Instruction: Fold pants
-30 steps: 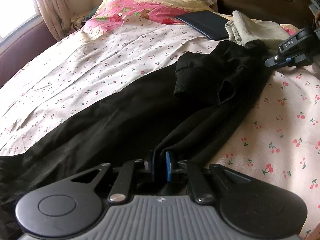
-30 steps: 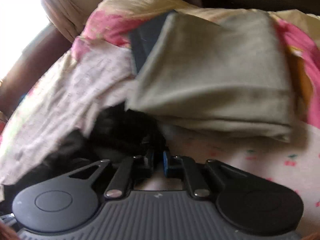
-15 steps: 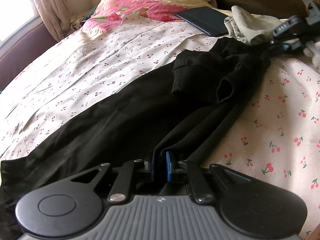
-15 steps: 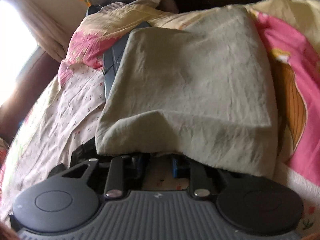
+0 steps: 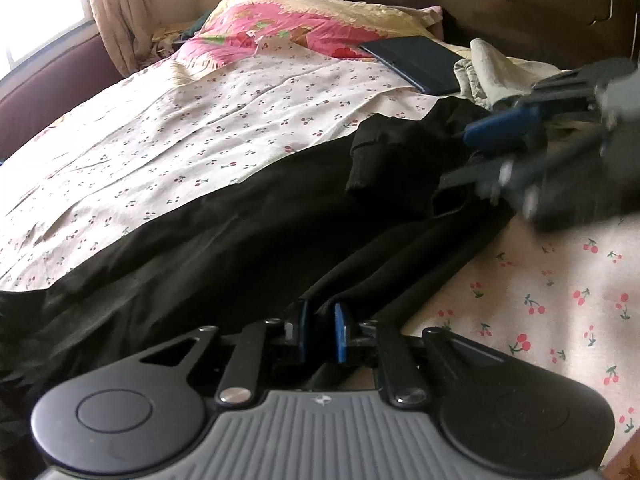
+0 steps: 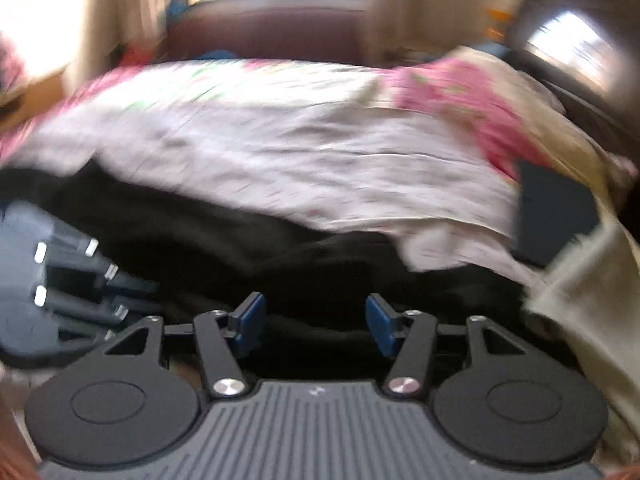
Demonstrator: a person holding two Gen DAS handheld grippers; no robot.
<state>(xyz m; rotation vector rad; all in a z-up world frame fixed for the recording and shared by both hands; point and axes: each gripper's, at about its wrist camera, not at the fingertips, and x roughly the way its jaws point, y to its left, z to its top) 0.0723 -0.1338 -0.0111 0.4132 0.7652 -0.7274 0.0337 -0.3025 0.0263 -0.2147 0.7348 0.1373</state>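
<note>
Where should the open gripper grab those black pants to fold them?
Probably at the ribbed cuff, which sticks up as a thick bunched edge on the pants. The right gripper could come from the headboard side, one jaw sliding under the raised edge.

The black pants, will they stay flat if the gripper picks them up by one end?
Probably not. The black pants already lie in soft wrinkles with a bunched, folded-over cuff, so they would likely droop and sag. The cloth looks thick, so perhaps a bit heavy and unlikely to slip along the cherry-print sheet.
</note>
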